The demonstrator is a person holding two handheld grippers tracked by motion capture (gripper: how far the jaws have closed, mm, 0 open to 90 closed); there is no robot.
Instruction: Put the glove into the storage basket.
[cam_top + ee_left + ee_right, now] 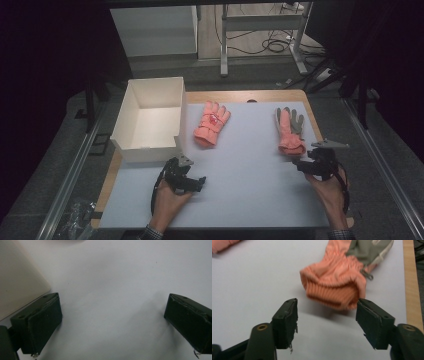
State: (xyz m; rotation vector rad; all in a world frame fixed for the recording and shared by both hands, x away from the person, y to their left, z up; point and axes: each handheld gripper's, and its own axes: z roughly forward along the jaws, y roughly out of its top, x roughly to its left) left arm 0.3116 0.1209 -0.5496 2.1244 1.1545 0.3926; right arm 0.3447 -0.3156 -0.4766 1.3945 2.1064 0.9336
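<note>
Jaws apart on both grippers; right gripper (327, 322) near glove (337, 285), fingers cut off.

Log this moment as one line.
left gripper: open, near white box | right gripper: open, at right glove cuff | left glove: untouched | box: empty

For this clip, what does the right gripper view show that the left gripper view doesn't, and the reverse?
Right gripper view alone: the ribbed cuff of an orange glove just beyond its open jaws, a grey palm patch, part of a second glove at top left, and the wooden table edge. Left gripper view alone: the cream wall of the white box beside one of its open jaws. Both: wide-open black jaws holding nothing, over the pale mat.
</note>
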